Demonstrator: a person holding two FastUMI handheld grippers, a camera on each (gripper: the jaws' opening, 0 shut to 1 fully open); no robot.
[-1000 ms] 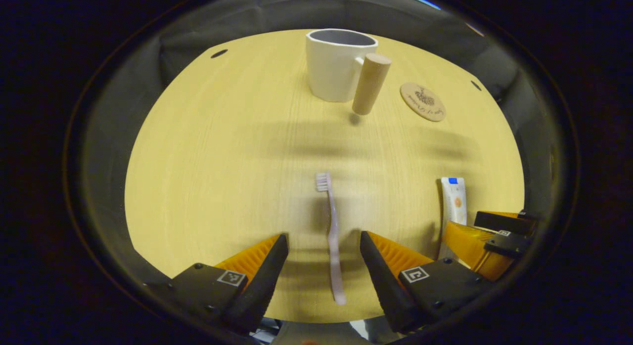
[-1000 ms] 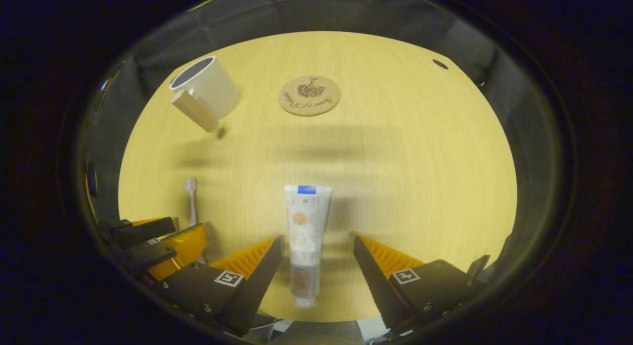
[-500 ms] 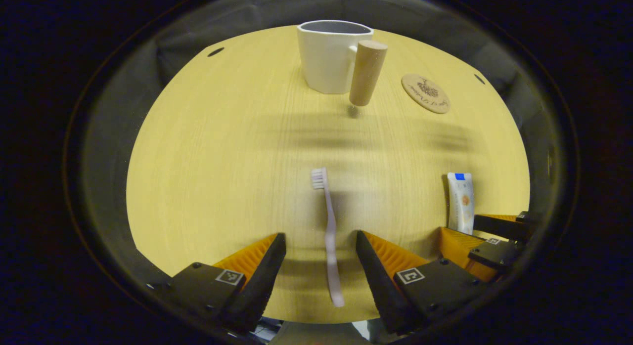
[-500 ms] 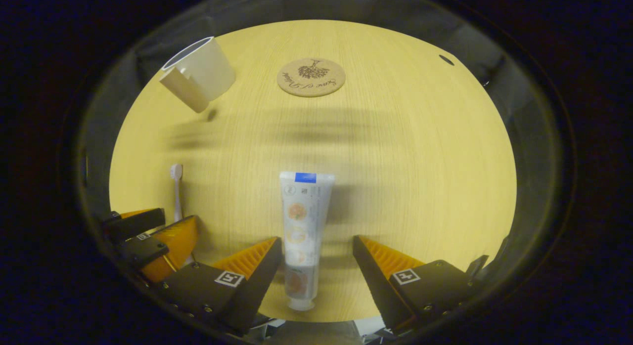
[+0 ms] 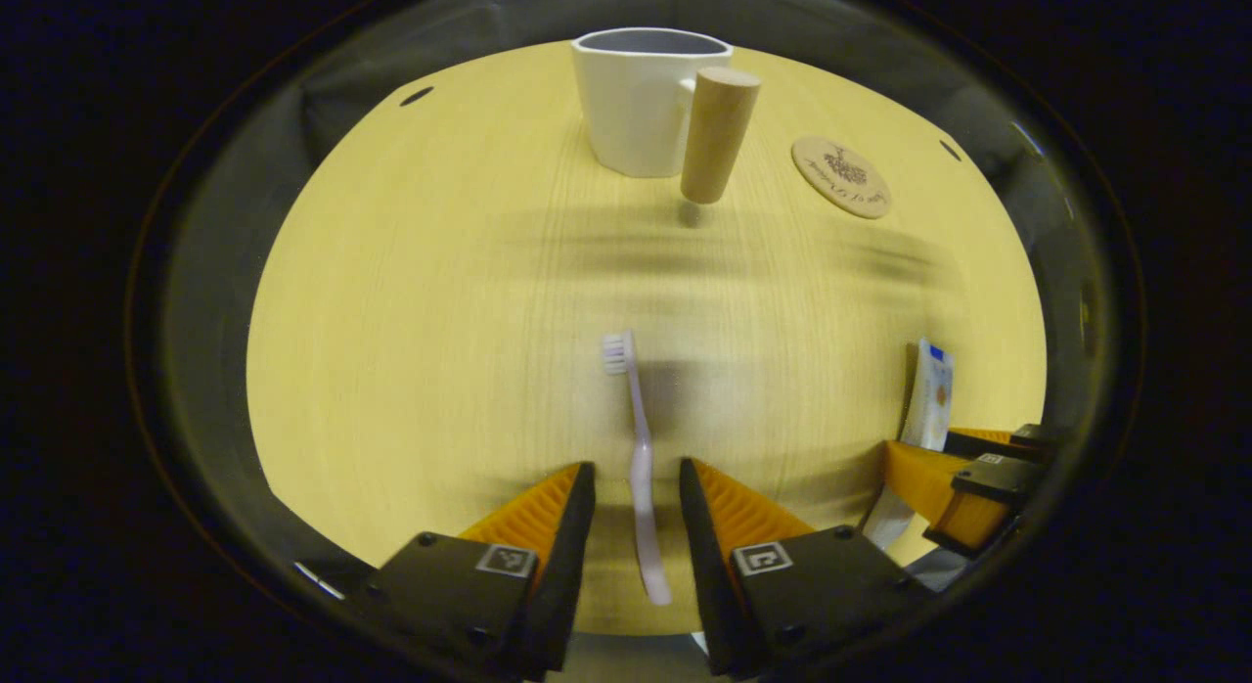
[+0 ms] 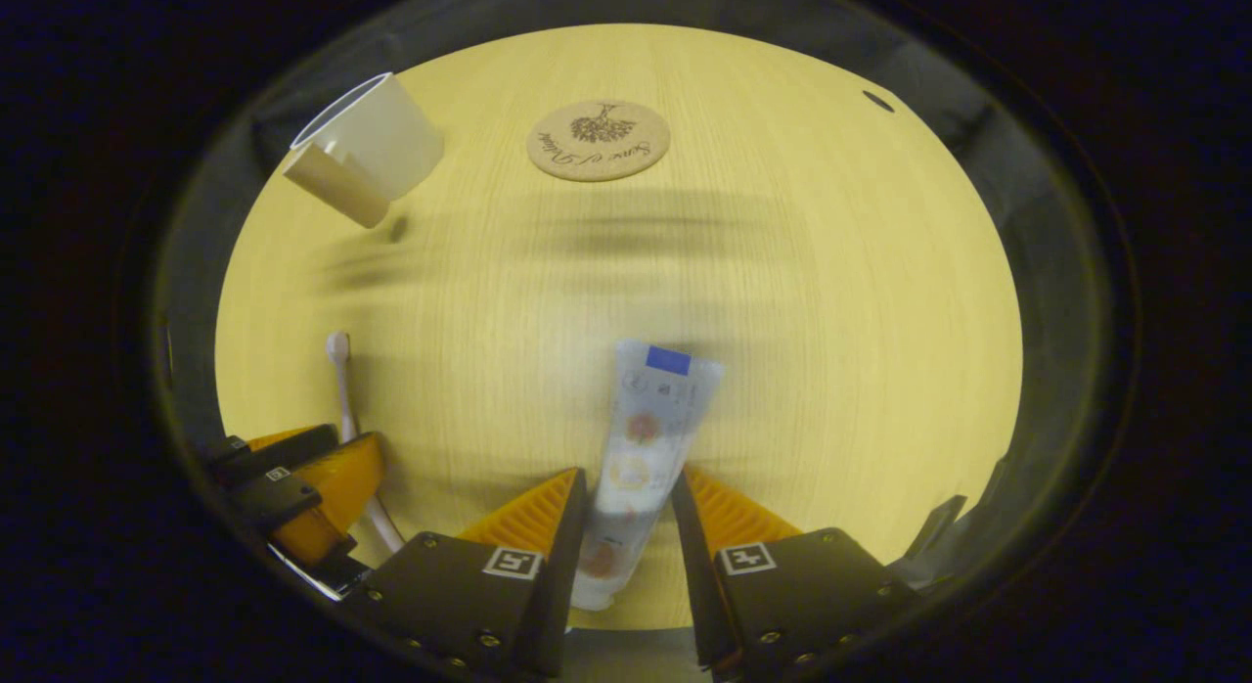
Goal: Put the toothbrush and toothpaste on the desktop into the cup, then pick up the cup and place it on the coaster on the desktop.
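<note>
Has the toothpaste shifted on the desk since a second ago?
Yes. In the right gripper view the toothpaste lay straight a second ago; against the coaster its far end has now swung right, as the right gripper closes on it.

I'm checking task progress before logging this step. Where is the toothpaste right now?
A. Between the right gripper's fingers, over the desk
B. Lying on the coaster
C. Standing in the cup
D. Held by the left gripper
A: in the right gripper view the toothpaste lies between the right gripper's closing fingers, over the desk, far from the cup and coaster.
</note>
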